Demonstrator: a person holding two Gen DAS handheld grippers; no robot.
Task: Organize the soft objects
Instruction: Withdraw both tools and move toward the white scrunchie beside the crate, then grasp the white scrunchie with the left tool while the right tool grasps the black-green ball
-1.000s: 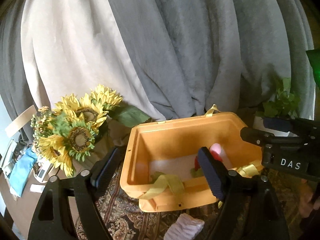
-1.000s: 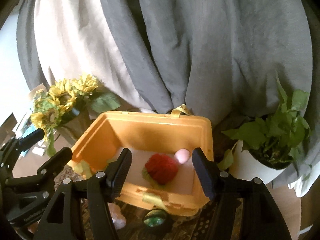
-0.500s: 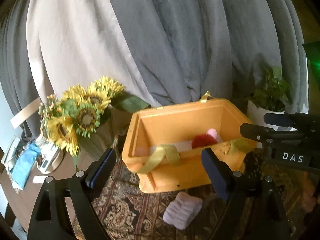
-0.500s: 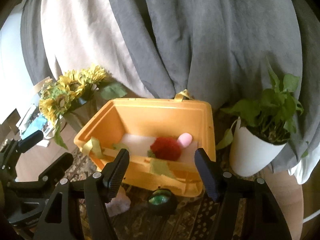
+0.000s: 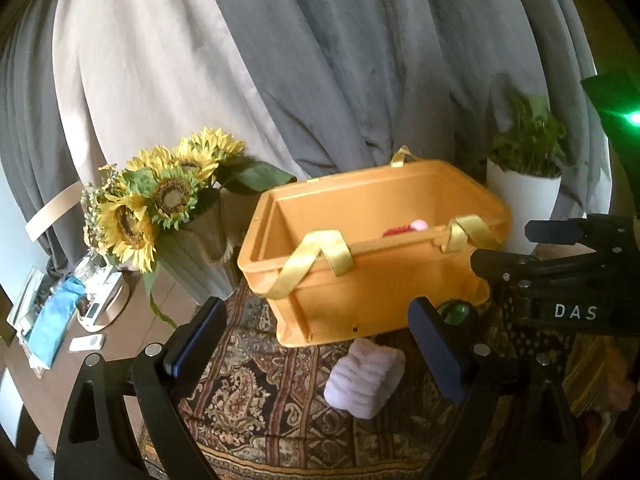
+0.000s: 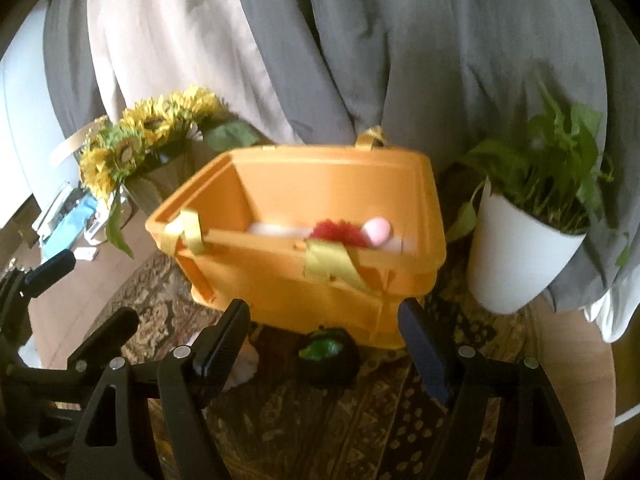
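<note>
Both grippers have drawn back from the orange bin (image 5: 372, 256) since a second ago, when their fingers framed its inside; now more of the patterned cloth (image 5: 256, 396) shows in front of it, and the bin's near wall hides most of its contents.

Left gripper (image 5: 316, 344) hangs with its jaws spread wide and nothing between them. Beyond its fingers, a pale lilac soft object (image 5: 364, 380) lies on the cloth just in front of the bin, apart from both fingers. Right gripper (image 6: 324, 340) is likewise released and empty. Past it, a small dark item with a green patch (image 6: 324, 350) sits on the cloth at the foot of the bin; what it is cannot be told.

Inside the bin, a red fuzzy object (image 6: 340, 232) and a pink rounded one (image 6: 378, 230) lie side by side, touching, toward the right end over something white. Yellow straps (image 5: 316, 256) drape over the bin's near rim.

To the left of the bin stands a vase of sunflowers (image 5: 160, 200); to the right, a leafy plant in a white pot (image 6: 520, 252). Grey and cream curtains (image 6: 360, 48) hang behind everything. Small clutter lies on the brown surface (image 5: 120, 344) at far left.
</note>
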